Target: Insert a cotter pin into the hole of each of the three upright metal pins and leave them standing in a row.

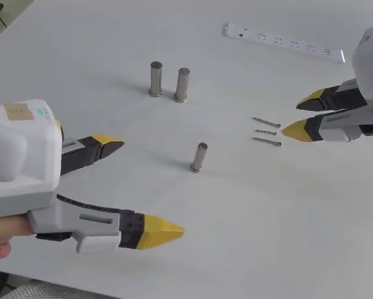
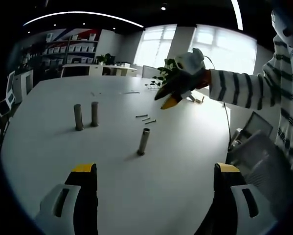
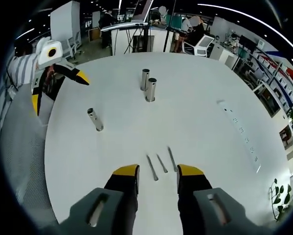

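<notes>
Three metal pins stand upright on the white table (image 1: 267, 218): two side by side (image 1: 155, 79) (image 1: 182, 85) at the back, and a third (image 1: 199, 157) alone, nearer to me. Three cotter pins (image 1: 266, 132) lie flat in a short stack to their right. My right gripper (image 1: 293, 118) hovers just right of the cotter pins, open and holding nothing; in the right gripper view they (image 3: 161, 164) lie just ahead of its jaws. My left gripper (image 1: 146, 187) is wide open and bare at the lower left, facing the lone pin (image 2: 144, 142).
A white power strip (image 1: 283, 42) lies at the table's far right edge. Office desks, shelves and chairs stand beyond the table. A striped sleeve (image 2: 244, 88) holds the right gripper.
</notes>
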